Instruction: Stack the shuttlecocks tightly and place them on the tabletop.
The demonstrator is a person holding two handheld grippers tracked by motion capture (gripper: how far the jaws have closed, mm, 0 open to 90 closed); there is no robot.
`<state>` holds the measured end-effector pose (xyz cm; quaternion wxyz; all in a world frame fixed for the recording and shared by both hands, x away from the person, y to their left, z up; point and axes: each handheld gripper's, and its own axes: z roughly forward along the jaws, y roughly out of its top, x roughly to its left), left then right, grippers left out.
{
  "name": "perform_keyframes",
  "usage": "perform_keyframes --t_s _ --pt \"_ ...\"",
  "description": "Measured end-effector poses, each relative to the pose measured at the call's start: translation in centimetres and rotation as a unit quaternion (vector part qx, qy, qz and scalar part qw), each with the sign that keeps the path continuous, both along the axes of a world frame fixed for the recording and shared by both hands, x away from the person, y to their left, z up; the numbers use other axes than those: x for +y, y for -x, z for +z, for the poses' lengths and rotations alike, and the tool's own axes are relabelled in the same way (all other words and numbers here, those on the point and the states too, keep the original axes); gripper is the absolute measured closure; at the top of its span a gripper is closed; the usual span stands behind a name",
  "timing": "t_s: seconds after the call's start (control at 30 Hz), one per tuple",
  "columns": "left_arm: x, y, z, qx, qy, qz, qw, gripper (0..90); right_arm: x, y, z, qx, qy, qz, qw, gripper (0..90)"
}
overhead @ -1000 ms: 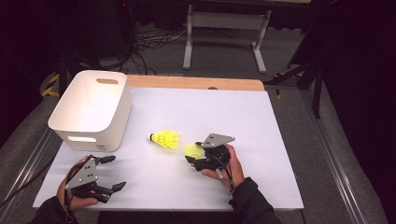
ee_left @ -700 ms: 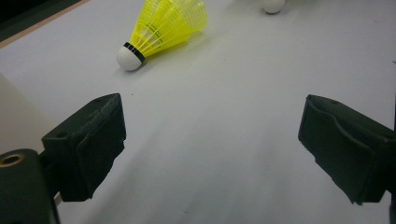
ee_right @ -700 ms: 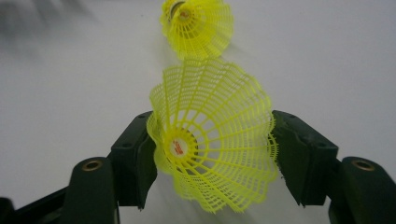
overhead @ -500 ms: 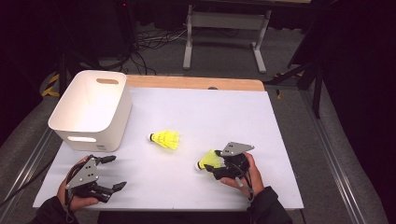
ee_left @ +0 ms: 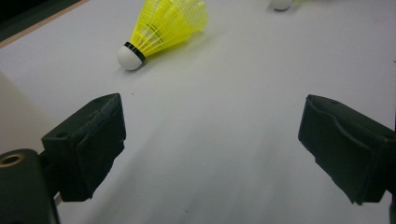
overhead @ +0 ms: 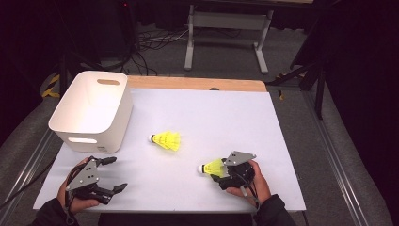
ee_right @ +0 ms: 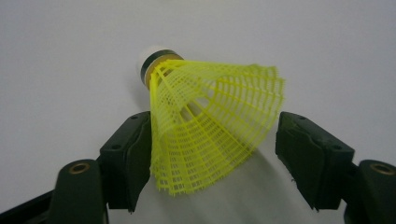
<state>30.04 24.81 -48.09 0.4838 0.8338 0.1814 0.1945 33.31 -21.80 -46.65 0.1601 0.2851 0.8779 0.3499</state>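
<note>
Moved since earlier: the right gripper (overhead: 217, 173) had carried a yellow plastic mesh shuttlecock with a white cork tip (overhead: 211, 167) from beside the table's middle down to the near right part of the white table sheet (overhead: 235, 122), closer to the person's edge.
Right jaws: they had just been opening, and in the right gripper view the shuttlecock (ee_right: 210, 135) lay between them; the left jaw touched or nearly touched the skirt, while the right jaw stood clear with a gap of white sheet showing, so the pads no longer pinched it.
Carried shuttlecock: it lay on its side on the sheet, tip pointing away from the hand, skirt toward the gripper.
Second shuttlecock: a matching yellow one with a white tip and black band (overhead: 165, 140) rested where it had been, near the middle of the sheet, just right of the white plastic bin with cut-out handles (overhead: 75, 129).
Left gripper: the left gripper (overhead: 115, 174) sat at the near left corner, unmoved, jaws spread wide on nothing; its own view looked across bare sheet to the second shuttlecock (ee_left: 161, 28).
Meaning: this looked like a release, putting the shuttlecock down well apart from the bin rather than in it; the next call was probably to draw the right hand back without dragging the light skirt along.
</note>
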Motion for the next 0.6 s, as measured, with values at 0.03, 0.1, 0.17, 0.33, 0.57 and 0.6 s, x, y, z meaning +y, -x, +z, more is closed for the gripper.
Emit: perform_keyframes --t_s 0.03,0.1,0.17,0.33,0.57,0.6 --pt "0.0 0.0 0.0 0.000 0.000 0.000 1.0000 8.2 -0.1 0.2 0.1 -0.004 0.003 0.001 1.0000 28.5" --pt "0.0 0.0 0.0 0.002 0.001 0.000 1.0000 8.2 -0.3 0.3 0.3 -0.005 -0.004 -0.002 1.0000 26.8" --pt "-0.1 0.0 0.0 0.002 0.001 0.000 1.0000 8.2 -0.7 0.5 0.5 -0.008 -0.007 -0.006 0.9999 27.4" --pt "0.0 0.1 0.0 0.000 0.002 0.001 1.0000 8.2 -1.6 1.0 0.8 -0.009 -0.025 -0.007 0.9996 32.3" --pt "-0.1 0.0 0.0 0.001 0.000 0.001 1.0000 8.2 -1.2 1.8 0.9 -0.021 -0.026 0.029 0.9990 52.2" --pt "-0.1 0.0 0.0 0.001 -0.001 0.000 1.0000 8.2 -1.1 1.8 0.8 -0.019 -0.024 0.033 0.9990 57.2"
